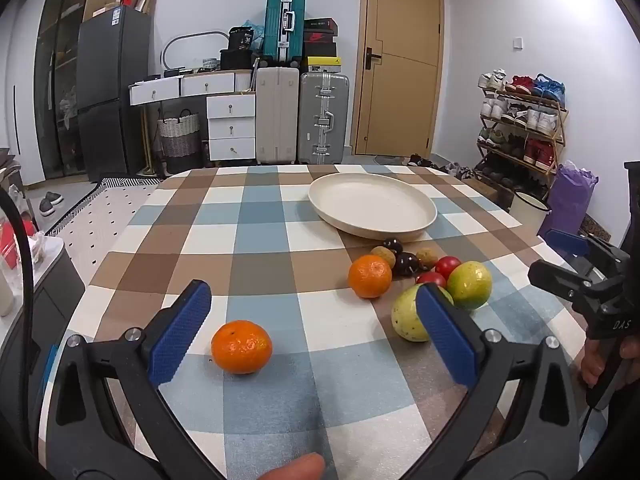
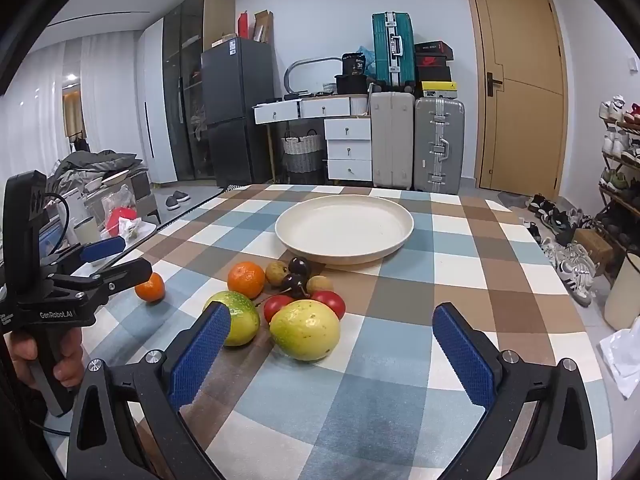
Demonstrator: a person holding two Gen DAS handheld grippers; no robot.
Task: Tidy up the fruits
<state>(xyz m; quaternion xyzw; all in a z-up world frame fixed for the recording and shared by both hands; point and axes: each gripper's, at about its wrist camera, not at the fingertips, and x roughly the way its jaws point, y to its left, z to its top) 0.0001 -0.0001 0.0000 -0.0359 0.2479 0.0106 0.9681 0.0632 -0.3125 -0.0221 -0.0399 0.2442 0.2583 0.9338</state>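
A cream plate (image 1: 372, 204) (image 2: 344, 228) sits empty on the checkered table. Near it lies a heap of fruit: an orange (image 1: 370, 276) (image 2: 246, 279), a yellow-green fruit (image 1: 412, 316) (image 2: 306, 330), a green one (image 1: 470, 285) (image 2: 238, 318), red tomatoes (image 2: 332, 302), dark cherries (image 2: 298, 267) and brown longans (image 2: 277, 273). A lone orange (image 1: 241, 346) (image 2: 150, 287) lies apart to the left. My left gripper (image 1: 316, 332) is open and empty, the lone orange between its fingers. My right gripper (image 2: 332, 352) is open and empty, just before the yellow-green fruit.
The table's checkered cloth (image 1: 280, 248) ends at a left edge beside a low side table with clutter (image 2: 120, 220). Suitcases (image 2: 438, 144), drawers and a fridge stand behind. A shoe rack (image 1: 524, 128) and a purple bag (image 1: 570, 200) stand to the right.
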